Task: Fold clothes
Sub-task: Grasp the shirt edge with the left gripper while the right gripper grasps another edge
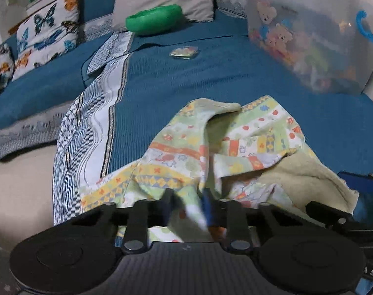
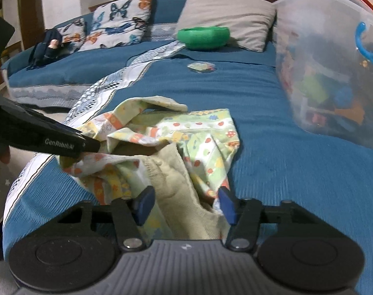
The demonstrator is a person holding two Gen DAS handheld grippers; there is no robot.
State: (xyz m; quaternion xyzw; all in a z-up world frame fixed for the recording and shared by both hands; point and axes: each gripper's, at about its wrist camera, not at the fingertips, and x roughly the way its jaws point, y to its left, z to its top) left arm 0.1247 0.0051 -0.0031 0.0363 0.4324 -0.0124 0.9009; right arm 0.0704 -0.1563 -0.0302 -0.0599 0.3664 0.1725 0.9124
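A: Two grippers on one cloth (image 2: 161,145), crumpled on the blue bedspread (image 2: 272,103)?

B: Yes. The left gripper (image 1: 191,205) has its jaws pinched onto a fold of it, right between the fingers.

A: And the right gripper (image 2: 184,204)?

B: Jaws part-way apart, cloth bunched between them; whether the pads (image 2: 144,202) press it, I can't tell. A bin (image 2: 329,73) stands beyond, to the right.

Bedspread (image 2: 260,127) open ahead, toy bin (image 2: 329,73) blocks rt side, pillows (image 2: 225,17) at back — bowl (image 2: 203,36) too
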